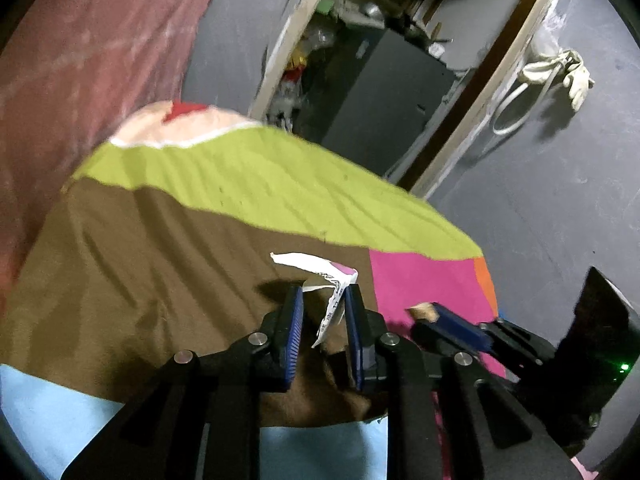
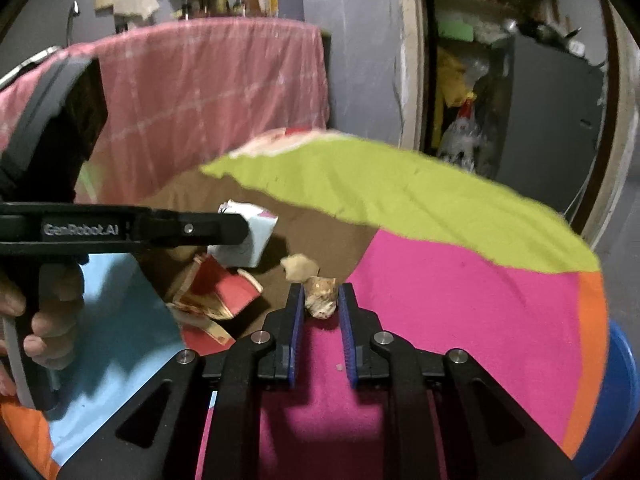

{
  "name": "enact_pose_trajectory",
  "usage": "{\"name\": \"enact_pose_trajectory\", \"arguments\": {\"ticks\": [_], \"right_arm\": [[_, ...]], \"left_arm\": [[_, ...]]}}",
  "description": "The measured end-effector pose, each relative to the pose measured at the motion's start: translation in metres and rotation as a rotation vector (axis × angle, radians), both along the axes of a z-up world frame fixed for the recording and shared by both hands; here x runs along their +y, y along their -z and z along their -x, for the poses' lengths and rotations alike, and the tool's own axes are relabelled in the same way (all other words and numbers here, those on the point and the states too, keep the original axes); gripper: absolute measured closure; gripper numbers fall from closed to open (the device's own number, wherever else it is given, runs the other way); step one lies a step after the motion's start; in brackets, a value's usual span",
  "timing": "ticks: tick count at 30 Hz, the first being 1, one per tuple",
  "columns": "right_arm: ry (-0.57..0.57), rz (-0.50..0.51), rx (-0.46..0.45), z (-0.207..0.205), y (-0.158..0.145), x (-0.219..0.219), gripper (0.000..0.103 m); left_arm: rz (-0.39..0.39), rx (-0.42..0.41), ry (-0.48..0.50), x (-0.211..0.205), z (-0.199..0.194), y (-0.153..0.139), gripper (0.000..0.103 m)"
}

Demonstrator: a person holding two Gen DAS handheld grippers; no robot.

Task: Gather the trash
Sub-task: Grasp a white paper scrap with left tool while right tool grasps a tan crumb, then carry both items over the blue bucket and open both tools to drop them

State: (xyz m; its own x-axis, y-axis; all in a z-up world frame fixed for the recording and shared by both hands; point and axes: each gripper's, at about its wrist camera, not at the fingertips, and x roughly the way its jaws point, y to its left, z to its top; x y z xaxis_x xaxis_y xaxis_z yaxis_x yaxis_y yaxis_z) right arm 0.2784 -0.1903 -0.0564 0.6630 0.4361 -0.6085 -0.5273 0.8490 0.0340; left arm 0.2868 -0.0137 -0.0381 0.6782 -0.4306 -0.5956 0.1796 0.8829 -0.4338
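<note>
In the left wrist view, the left hand-held gripper (image 1: 323,300) has its blue-padded fingers a little apart with a torn white paper scrap (image 1: 320,270) between their tips; the scrap touches the right pad, but whether it is truly pinched cannot be told. It hangs above a patchwork cloth (image 1: 168,240) of brown, lime green, pink and light blue panels that covers the surface. To the right, the right hand-held gripper (image 1: 430,314) reaches in over the pink panel with a small tan crumpled piece (image 1: 420,312) at its tip. Behind the surface, a pink checked cloth (image 1: 88,52) hangs on the left, and a grey wall with an open doorway (image 1: 380,80) stands further back. In the right wrist view, the right hand-held gripper (image 2: 319,300) pinches the tan crumpled piece (image 2: 320,298) between its blue pads, over the edge where the pink and brown panels meet. A second small tan lump (image 2: 298,268) sits just behind it, touching or nearly so. On the left, the left hand-held gripper (image 2: 240,228) comes in sideways, its tip against a white and pale blue carton-like piece of paper (image 2: 250,236); its grip cannot be judged from this side. Below it, torn red and tan wrappers (image 2: 216,300) lie on the brown panel. A blue tub (image 2: 622,392) shows past the cloth's right edge.
</note>
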Motion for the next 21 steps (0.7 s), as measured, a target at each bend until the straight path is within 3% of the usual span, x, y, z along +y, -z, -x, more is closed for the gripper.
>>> {"name": "enact_pose_trajectory", "arguments": {"ticks": [11, 21], "right_arm": [[0.065, -0.089, -0.282, 0.045, -0.06, -0.027, 0.088], [0.178, -0.076, -0.57, 0.091, -0.106, -0.058, 0.088]], "left_arm": [[-0.046, -0.251, -0.04, -0.027, 0.046, -0.05, 0.086], [-0.026, -0.504, -0.035, -0.081, 0.08, -0.089, 0.086]]}}
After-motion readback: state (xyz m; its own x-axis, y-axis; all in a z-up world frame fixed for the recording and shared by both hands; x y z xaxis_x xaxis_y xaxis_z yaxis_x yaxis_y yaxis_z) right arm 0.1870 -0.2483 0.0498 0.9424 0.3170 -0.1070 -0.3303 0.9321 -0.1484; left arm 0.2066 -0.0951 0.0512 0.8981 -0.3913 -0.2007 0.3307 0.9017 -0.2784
